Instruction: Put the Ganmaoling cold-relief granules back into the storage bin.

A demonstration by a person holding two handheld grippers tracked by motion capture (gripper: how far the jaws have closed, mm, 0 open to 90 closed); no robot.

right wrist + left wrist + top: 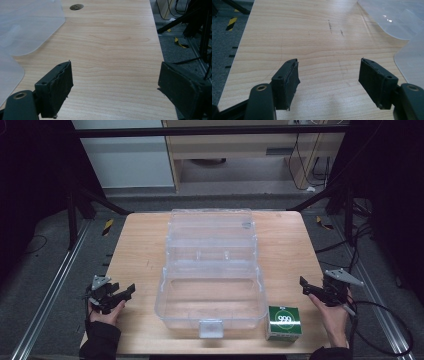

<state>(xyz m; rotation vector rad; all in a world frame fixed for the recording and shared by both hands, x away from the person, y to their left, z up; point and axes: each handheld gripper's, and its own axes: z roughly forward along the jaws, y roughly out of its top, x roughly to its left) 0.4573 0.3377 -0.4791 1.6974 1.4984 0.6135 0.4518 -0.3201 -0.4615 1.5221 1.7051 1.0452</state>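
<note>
The small green cardboard box sits at the wooden table's near edge, closest to the empty, wide-open right gripper; the left gripper gapes too, past the clear plastic case.

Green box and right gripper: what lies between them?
Nothing; in the high view only bare table separates the green box from the right gripper, which is held open.

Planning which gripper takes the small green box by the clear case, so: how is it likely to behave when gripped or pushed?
The green box looks like a printed carton, so probably light and somewhat crushable under hard jaws. Its flat faces suggest it would slide on the wooden table rather than roll. It sits close beside the clear case, so a sideways push may jam it there.
</note>
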